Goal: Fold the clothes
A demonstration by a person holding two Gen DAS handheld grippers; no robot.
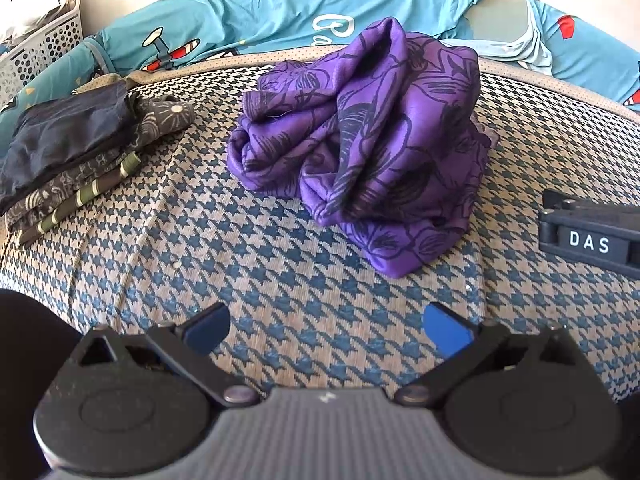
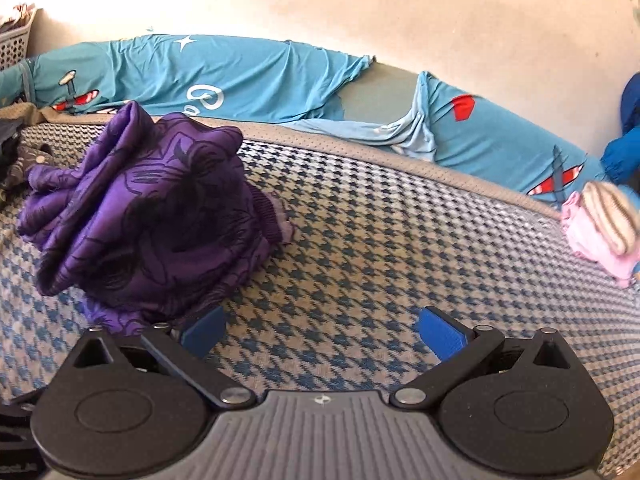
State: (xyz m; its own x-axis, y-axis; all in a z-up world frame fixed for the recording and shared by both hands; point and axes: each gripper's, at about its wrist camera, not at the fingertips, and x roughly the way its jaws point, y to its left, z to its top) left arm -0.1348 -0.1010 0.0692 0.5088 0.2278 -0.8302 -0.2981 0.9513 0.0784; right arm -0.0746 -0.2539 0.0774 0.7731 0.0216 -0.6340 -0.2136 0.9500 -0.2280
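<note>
Both grippers, left and right, jaws apart, empty. Crumpled purple floral satin garment sits at 12 o'clock on houndstooth mat. Risk: slippery bunched layers, pinch grabs several plies, unfold fails.

Lying on the houndstooth mat are one crumpled purple floral garment, one stack of folded dark clothes (layers too bunched to count), and one pink garment, with one perforated basket standing behind.
</note>
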